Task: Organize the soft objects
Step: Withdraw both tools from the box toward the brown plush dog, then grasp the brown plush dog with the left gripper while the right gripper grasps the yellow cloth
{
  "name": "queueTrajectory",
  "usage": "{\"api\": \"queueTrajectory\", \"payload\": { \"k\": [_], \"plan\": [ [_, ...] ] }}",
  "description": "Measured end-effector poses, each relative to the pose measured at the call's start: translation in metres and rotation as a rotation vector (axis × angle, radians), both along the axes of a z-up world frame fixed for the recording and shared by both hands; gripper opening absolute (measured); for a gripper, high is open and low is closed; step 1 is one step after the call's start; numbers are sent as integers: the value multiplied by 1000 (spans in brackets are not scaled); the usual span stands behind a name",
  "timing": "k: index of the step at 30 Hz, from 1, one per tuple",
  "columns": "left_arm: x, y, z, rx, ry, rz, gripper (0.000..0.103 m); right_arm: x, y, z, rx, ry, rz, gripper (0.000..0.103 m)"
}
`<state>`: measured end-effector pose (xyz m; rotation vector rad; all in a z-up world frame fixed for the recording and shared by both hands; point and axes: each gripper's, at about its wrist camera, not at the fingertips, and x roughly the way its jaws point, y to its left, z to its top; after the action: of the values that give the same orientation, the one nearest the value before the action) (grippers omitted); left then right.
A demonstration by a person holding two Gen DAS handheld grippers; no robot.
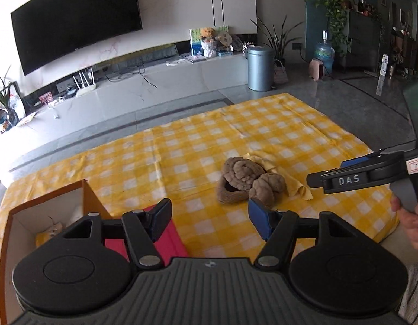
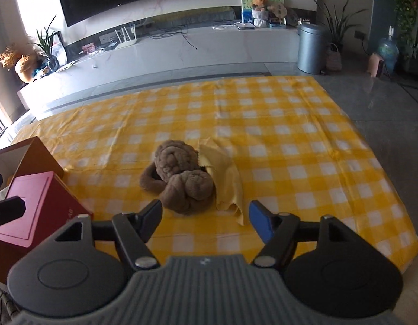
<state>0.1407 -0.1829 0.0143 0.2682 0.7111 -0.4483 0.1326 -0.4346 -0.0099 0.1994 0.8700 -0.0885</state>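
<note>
Surface: a yellow-and-white checked cloth (image 2: 276,124) covers the table, creased in long folds, filling the middle of both views.
Room: a grey tiled floor (image 2: 385,103) runs along the right; a black wall-mounted television (image 1: 73,19) hangs at upper left above a long white low cabinet (image 2: 160,62); a grey cylindrical metal bin (image 1: 260,68) stands at upper centre.
Soft things: a brown fuzzy plush earmuff (image 2: 179,176) lies at centre frame, with a thin yellow cloth (image 2: 225,181) touching its right side, partly tucked beneath.
Box: an open orange cardboard box (image 1: 46,205) sits at lower left, a red flat-topped box (image 2: 38,203) just beside it.
Left gripper (image 1: 209,216): spread wide, holding nothing, near the earmuff.
Right gripper (image 2: 205,218): spread wide, holding nothing, just short of the earmuff.
Edges: the cloth's right edge drops off near the floor.
Open room: bare checked cloth lies beyond and right of the earmuff.
</note>
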Motion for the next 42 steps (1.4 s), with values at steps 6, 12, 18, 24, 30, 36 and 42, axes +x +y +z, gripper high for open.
{"api": "queueTrajectory", "payload": {
  "k": [6,12,18,24,30,36,42],
  "plan": [
    [40,-35,-18,-58,75,49,76,46,-41,-47,120,80,-183,85],
    [86,-67,-47,-124,194,120,76,44,-55,-72,86,59,-349,84],
    [122,-104,-89,-75,229,171,76,39,-44,-77,-100,41,-334,84],
    [149,-118,-119,-69,335,205,76,42,-37,-75,-159,3,-295,84],
    [146,-107,-128,-73,309,203,75,42,-44,-83,-109,-2,-280,84],
    [160,-82,-140,-221,384,205,64,50,-30,-90,-126,-2,-180,84],
    [134,-74,-106,-112,309,166,52,66,7,-102,-303,4,-20,78]
  ]
}}
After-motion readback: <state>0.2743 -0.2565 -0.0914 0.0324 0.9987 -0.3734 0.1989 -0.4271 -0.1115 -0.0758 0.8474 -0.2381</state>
